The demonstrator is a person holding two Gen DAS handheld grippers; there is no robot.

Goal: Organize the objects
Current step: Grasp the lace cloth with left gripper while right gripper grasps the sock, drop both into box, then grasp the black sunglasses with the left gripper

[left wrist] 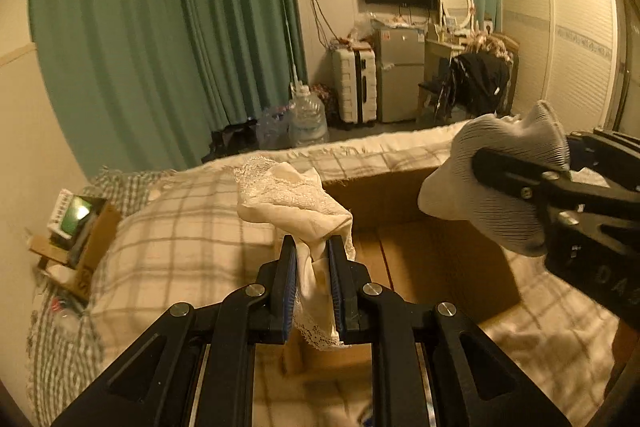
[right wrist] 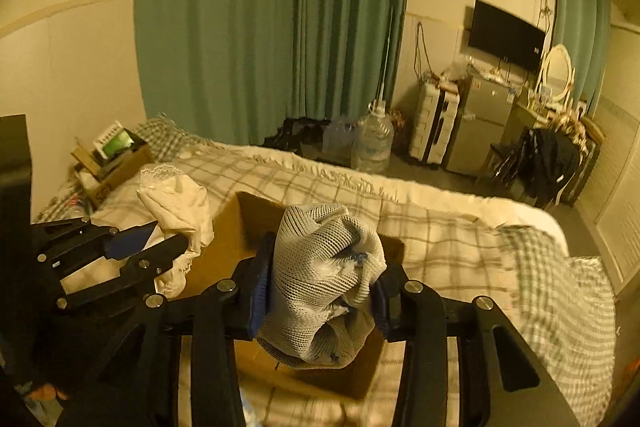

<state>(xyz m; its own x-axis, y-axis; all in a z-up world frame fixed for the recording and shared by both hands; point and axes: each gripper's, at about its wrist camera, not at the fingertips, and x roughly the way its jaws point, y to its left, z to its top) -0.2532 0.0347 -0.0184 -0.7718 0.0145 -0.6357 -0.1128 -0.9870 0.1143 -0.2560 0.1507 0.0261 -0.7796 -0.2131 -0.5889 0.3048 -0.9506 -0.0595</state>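
An open brown cardboard box [left wrist: 420,251] sits on the bed's cream plaid blanket [left wrist: 180,227], near the edge that faces the room's floor. As far as the pictures show, the box's visible floor is bare, so the organizing appears to be at an early or middle stage: two pieces of clothing are lifted and neither has been put down yet. What remains, judging by the positions, is to lower each piece into the box and let go.

The left gripper [left wrist: 313,287] has its fingers drawn close together, pinching a cream fabric garment with a lace trim [left wrist: 296,203]; the cloth bunches above the fingers and hangs a little below them, held over the box's near-left corner. The right gripper [right wrist: 320,291] has its fingers set wider but clamped onto a thicker bundle, a grey-white ribbed knit garment [right wrist: 324,267], which bulges out above and below the pads. That bundle hovers over the middle of the box. The two grippers are near each other but apart, and neither garment touches the cardboard.
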